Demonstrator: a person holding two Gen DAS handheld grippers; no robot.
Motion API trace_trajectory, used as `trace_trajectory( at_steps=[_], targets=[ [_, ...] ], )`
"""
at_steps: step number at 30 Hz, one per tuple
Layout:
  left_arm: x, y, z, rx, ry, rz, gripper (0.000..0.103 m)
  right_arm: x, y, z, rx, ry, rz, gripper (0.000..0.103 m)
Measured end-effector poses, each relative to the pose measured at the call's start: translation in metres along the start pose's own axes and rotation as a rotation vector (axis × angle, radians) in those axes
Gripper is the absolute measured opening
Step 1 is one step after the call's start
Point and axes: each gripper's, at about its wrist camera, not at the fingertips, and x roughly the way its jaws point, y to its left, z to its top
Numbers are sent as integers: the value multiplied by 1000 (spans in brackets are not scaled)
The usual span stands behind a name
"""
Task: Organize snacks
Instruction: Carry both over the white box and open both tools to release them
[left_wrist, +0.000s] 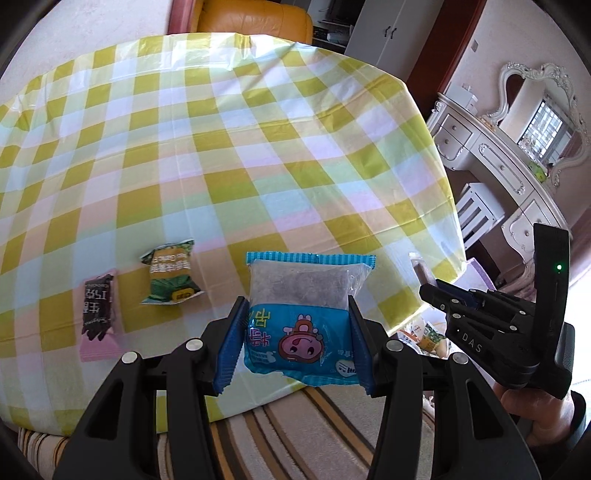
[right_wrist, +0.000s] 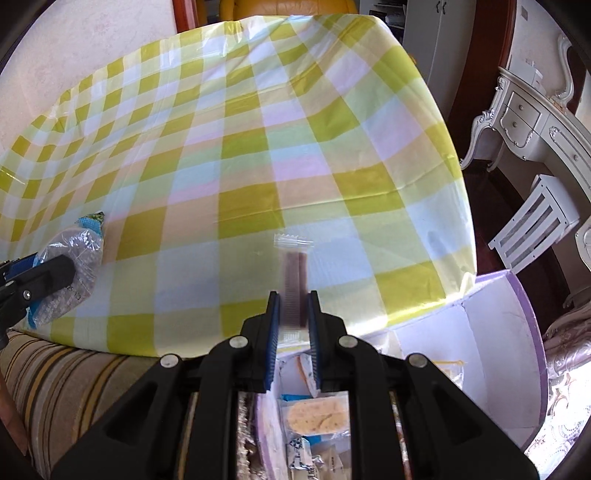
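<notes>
My left gripper is shut on a blue snack packet with a pink cartoon face, held over the table's near edge. It also shows in the right wrist view. A green snack bag and a dark chocolate packet lie on the checked tablecloth to its left. My right gripper is shut on a clear-wrapped brown stick snack, held above the table's near right corner. The right gripper also shows in the left wrist view.
A white and purple box with several snack packets stands below the table's right corner. A striped sofa lies along the near edge. A white dresser and a stool stand to the right.
</notes>
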Motion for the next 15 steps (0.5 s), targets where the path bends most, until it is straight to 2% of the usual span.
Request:
trace_trajectory(
  at_steps=[9,15],
  targets=[
    [30,-69,-4,122,96,-131,49,-1,-75,-32,124,46,-104,15],
    [56,-116,-17,224,237,-221,50,3,-113,-57,186,92,-163,15]
  ],
)
